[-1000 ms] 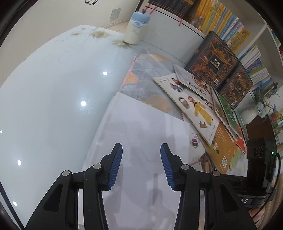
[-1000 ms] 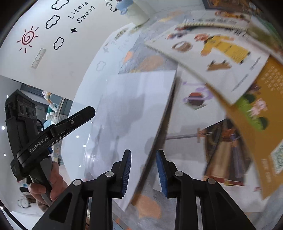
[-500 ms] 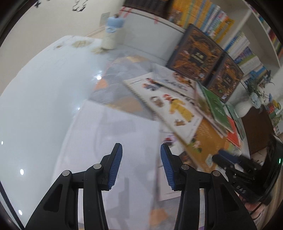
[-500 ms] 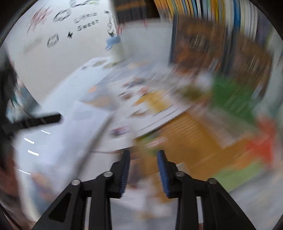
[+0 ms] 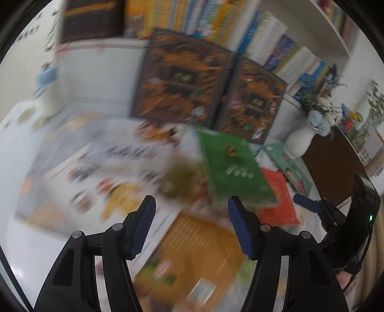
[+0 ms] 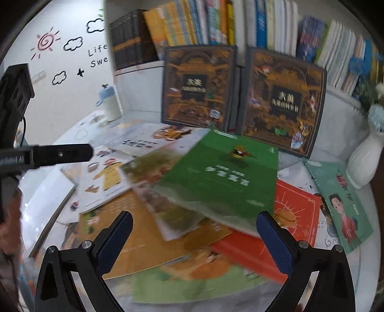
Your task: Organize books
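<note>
A loose pile of picture books covers the white table. A green book (image 6: pixel 223 177) lies on top, over an orange book (image 6: pixel 134 230), a red book (image 6: pixel 290 220) and a teal spiral book (image 6: pixel 343 204). The green book (image 5: pixel 232 168) and orange book (image 5: pixel 192 249) also show in the blurred left wrist view. My right gripper (image 6: pixel 194 237) is open wide and empty just in front of the green book. My left gripper (image 5: pixel 192 216) is open and empty above the orange book.
Two dark ornate books (image 6: pixel 199 86) (image 6: pixel 283 103) lean against a shelf full of upright books (image 6: pixel 216 21). A white vase (image 6: pixel 364 160) stands at the right. A white bottle with a blue cap (image 6: pixel 109 100) stands at the back left. A white book (image 6: pixel 45 194) lies at the left.
Both grippers have swung right from the white book to the pile of books and opened wider. The right gripper has let go of the white book's edge.
</note>
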`<state>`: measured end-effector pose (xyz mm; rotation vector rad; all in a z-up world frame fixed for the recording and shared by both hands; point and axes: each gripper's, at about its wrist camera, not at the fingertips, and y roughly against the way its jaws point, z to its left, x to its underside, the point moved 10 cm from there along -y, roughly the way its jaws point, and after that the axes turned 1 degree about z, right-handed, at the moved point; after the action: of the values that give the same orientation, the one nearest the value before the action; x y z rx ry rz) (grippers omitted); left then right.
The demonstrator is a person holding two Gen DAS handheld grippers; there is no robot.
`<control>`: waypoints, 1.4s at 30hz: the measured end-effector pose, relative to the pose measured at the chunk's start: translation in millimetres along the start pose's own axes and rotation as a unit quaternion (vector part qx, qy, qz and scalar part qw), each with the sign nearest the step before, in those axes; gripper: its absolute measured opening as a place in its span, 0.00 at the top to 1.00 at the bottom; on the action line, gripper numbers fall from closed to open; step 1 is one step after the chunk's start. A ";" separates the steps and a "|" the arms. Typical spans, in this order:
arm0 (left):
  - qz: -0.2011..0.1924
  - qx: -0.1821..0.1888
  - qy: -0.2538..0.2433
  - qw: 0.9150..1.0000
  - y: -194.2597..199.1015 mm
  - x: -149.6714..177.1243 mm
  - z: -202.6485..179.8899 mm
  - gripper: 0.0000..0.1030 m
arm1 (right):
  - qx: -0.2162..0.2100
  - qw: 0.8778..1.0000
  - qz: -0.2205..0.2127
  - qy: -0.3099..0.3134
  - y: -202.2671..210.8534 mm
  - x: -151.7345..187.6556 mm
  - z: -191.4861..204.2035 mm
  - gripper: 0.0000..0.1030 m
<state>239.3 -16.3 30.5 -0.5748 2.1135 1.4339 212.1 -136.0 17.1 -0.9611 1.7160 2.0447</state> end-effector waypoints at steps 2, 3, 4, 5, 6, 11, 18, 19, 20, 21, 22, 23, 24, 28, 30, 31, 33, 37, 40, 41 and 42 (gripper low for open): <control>0.000 -0.008 -0.017 1.000 -21.8 -4.9 -13.4 0.41 | -0.012 0.999 0.016 -0.033 -17.6 -1.3 -22.9 0.00; 0.005 -0.004 -0.021 1.000 -34.0 -5.5 -19.3 0.41 | -0.016 0.999 0.020 -0.043 -21.5 -0.6 -29.7 0.00; 0.014 0.008 -0.018 1.000 -48.1 -5.1 -25.0 0.41 | -0.021 0.998 0.023 -0.056 -31.6 0.3 -40.8 0.00; 0.023 0.014 -0.013 1.000 -57.9 -3.7 -26.9 0.41 | -0.022 0.998 0.027 -0.060 -36.7 3.1 -45.3 0.00; 0.035 0.014 -0.008 0.999 -67.4 -1.5 -25.8 0.41 | -0.021 0.997 0.036 -0.070 -44.4 7.9 -53.9 0.00; 0.054 0.013 -0.018 0.998 -95.4 6.8 -20.9 0.41 | -0.036 0.993 0.012 -0.113 -57.7 18.1 -84.3 0.00; 0.071 0.006 -0.028 0.997 -100.0 5.9 -27.8 0.45 | -0.142 0.960 -0.007 -0.240 -59.6 1.9 -99.6 0.21; 0.079 0.016 -0.032 0.996 -103.3 5.9 -35.3 0.49 | -0.149 0.958 -0.010 -0.245 -62.6 -1.3 -99.0 0.21; 0.085 0.021 -0.039 0.995 -104.0 8.4 -40.4 0.56 | -0.151 0.957 -0.010 -0.247 -62.3 -5.2 -96.0 0.20; 0.086 0.012 -0.049 0.995 -105.3 10.2 -43.9 0.55 | -0.149 0.957 -0.010 -0.248 -63.3 -6.3 -93.4 0.20; 0.083 -0.003 -0.064 0.994 -105.6 12.1 -46.6 0.56 | -0.144 0.959 -0.010 -0.245 -63.5 -6.9 -92.4 0.20; 0.083 -0.011 -0.073 0.994 -105.4 14.2 -47.9 0.56 | -0.136 0.962 -0.008 -0.237 -63.2 -6.4 -89.8 0.20; 0.082 -0.016 -0.078 0.993 -103.9 16.2 -48.8 0.56 | -0.132 0.964 -0.007 -0.233 -62.2 -5.0 -88.2 0.20; 0.086 -0.016 -0.092 0.992 -91.2 27.6 -49.7 0.56 | -0.129 0.965 0.003 -0.230 -53.7 4.0 -80.9 0.20; 0.088 -0.017 -0.103 0.991 -82.8 35.4 -50.0 0.55 | -0.135 0.962 0.006 -0.238 -48.1 10.1 -75.6 0.20; 0.089 -0.019 -0.106 0.990 -75.9 41.1 -49.2 0.55 | -0.137 0.962 0.007 -0.237 -45.0 13.4 -72.1 0.20; 0.094 -0.016 -0.105 0.990 -66.5 49.8 -47.7 0.55 | -0.136 0.964 0.013 -0.226 -37.2 22.3 -61.5 0.20; 0.109 -0.001 -0.089 0.990 -36.7 76.7 -44.5 0.55 | -0.130 0.971 0.032 -0.199 -15.9 45.6 -30.8 0.20; 0.107 0.009 -0.088 0.990 -7.5 103.6 -44.9 0.55 | -0.134 0.971 0.048 -0.190 4.9 68.9 -5.2 0.19; 0.107 0.013 -0.088 0.990 3.6 116.2 -44.3 0.55 | -0.135 0.972 0.050 -0.187 10.5 75.5 0.7 0.19; 0.108 0.016 -0.086 0.990 13.5 128.1 -43.0 0.55 | -0.139 0.972 0.056 -0.179 20.8 88.3 13.4 0.19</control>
<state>124.0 -59.1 -27.1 -0.2043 2.1070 1.5027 130.9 -144.5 -24.6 -0.5273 1.3477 2.4006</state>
